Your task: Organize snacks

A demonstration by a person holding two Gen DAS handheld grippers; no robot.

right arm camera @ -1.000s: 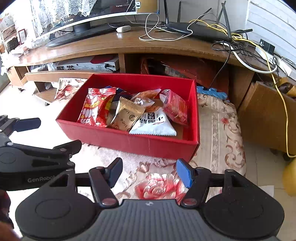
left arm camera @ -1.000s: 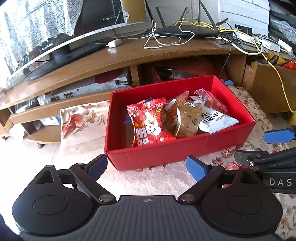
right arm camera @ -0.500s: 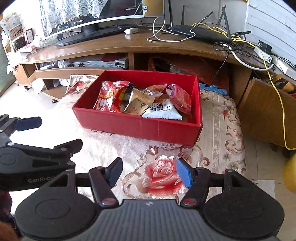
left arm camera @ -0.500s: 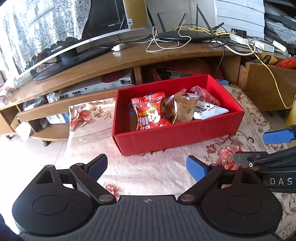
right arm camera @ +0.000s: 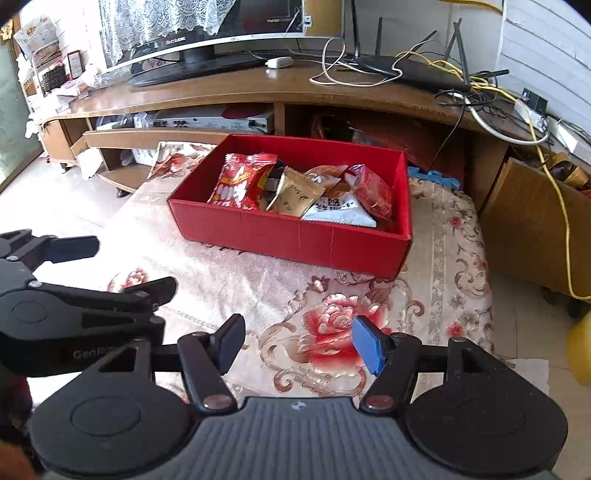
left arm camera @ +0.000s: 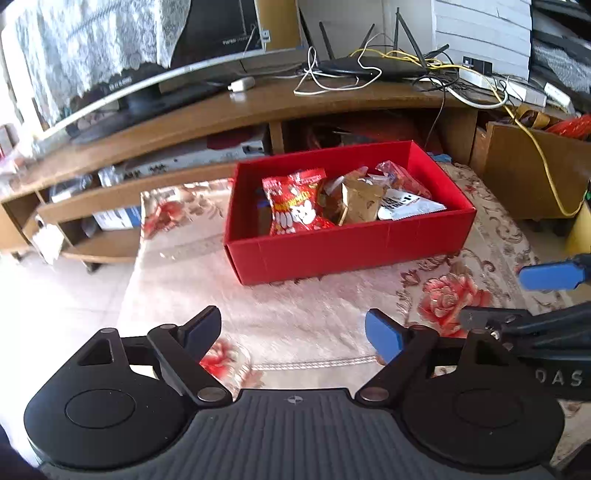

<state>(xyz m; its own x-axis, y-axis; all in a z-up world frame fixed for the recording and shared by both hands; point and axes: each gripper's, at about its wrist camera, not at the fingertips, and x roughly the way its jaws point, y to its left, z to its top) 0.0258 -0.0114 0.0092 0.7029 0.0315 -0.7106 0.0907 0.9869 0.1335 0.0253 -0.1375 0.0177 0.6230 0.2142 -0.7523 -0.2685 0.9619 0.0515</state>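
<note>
A red cardboard box (left arm camera: 347, 251) stands on a floral cloth and also shows in the right wrist view (right arm camera: 295, 232). It holds several snack packets: a red bag (left arm camera: 299, 203), a gold packet (left arm camera: 360, 201) and a white packet (left arm camera: 406, 205). In the right wrist view the red bag (right arm camera: 242, 181), the gold packet (right arm camera: 295, 192) and the white packet (right arm camera: 340, 212) lie the same way. My left gripper (left arm camera: 293, 332) is open and empty, well short of the box. My right gripper (right arm camera: 297, 341) is open and empty, also short of the box.
The floral cloth (right arm camera: 332, 321) covers the floor under the box. A wooden TV stand (left arm camera: 258, 107) with a monitor (right arm camera: 207, 33), a router (left arm camera: 369, 66) and cables stands behind the box. A wooden cabinet (right arm camera: 532, 221) is at the right. Tiled floor (left arm camera: 55, 295) lies left.
Both grippers have pulled back and up from the box, so it looks smaller and farther. More of the floral cloth shows in front. Both stay open and empty.
</note>
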